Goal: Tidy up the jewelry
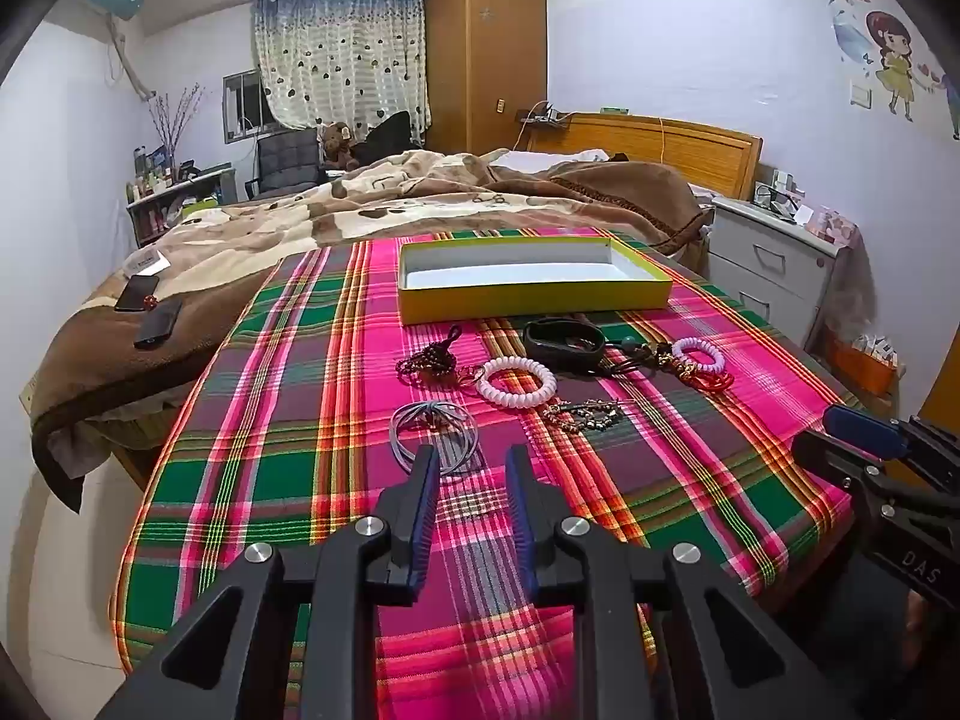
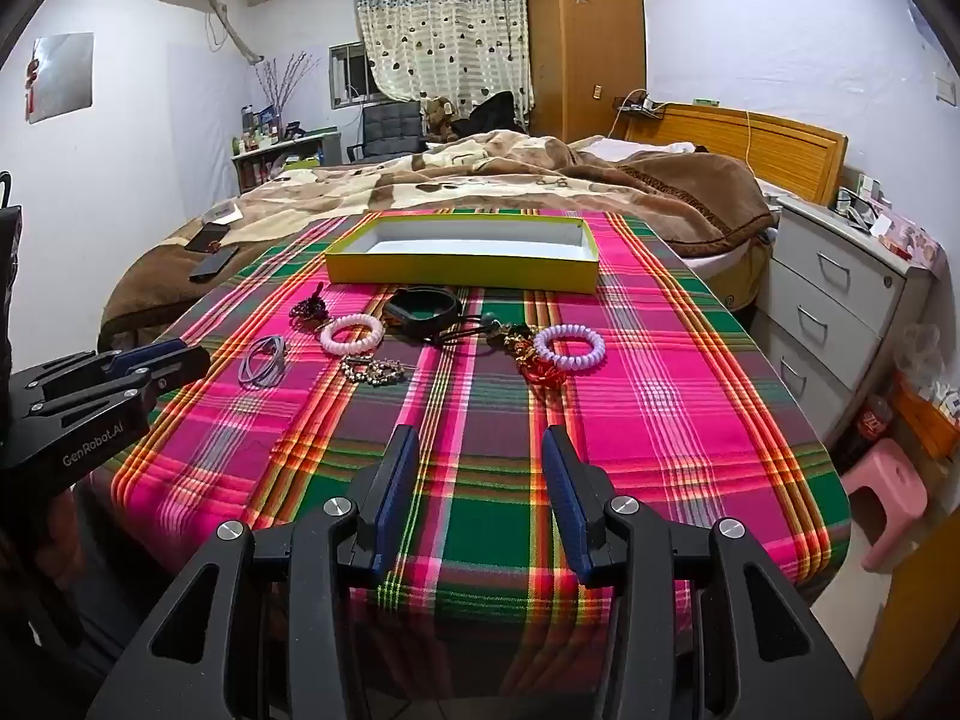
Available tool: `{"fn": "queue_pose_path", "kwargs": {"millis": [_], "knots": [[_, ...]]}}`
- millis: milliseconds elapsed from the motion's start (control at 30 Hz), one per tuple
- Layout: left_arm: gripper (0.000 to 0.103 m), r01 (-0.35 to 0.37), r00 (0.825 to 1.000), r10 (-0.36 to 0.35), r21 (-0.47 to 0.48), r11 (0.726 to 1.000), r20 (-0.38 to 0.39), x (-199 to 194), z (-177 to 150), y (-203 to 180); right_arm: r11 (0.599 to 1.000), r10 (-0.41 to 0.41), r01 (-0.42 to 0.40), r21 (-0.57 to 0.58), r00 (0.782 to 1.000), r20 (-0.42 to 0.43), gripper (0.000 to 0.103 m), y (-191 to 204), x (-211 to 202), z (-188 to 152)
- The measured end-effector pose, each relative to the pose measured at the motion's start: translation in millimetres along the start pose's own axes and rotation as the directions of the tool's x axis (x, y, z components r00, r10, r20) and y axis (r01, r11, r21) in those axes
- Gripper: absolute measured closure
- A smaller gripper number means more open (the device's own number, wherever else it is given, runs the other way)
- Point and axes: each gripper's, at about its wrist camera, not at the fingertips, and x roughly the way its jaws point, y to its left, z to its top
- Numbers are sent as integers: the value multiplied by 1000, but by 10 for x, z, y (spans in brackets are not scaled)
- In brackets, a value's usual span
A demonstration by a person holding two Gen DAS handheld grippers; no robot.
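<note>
A yellow box [image 1: 534, 294] with a white inside sits open and bare at the far end of the counter [image 1: 252, 480], which is covered in a pink and green plaid cloth. Its place there, lid off and mouth up, suggests it is meant to receive the jewelry, all of which lies loose on the cloth just near of it.

The pieces are spread in a rough band, apart enough to be picked one by one. At the left of the band is a dark beaded string [image 1: 429, 357]. Just right of it lies a pale pink coil bracelet [image 1: 517, 387], with a gold chain [image 1: 585, 414] just near of that. A black band [image 1: 564, 343] lies closest to the box. At the right end, a lilac coil bracelet [image 2: 569, 345] touches a red and gold cluster [image 2: 537, 366]. Nearest the left claw is a loop of grey hair ties [image 1: 435, 426].

The left claw [image 1: 469, 457] hangs low over the cloth with its blue pads parted and nothing between them. Its tips sit at the near edge of the grey hair ties, so that loop looks like the likely first pick. The right claw [image 2: 479, 441] is spread wide and bare, poised well near of the jewelry and aimed toward the red and gold cluster. Nothing is in the box yet, so the sorting appears to be only at its start.
</note>
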Motion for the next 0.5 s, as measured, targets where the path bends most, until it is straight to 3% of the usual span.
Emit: {"fn": "queue_pose_path", "kwargs": {"millis": [500], "knots": [[81, 16, 1000, -16, -7, 1000, -2, 8, -2, -15, 1000, 1, -1, 1, 1000, -10, 59, -1, 0, -7]]}}
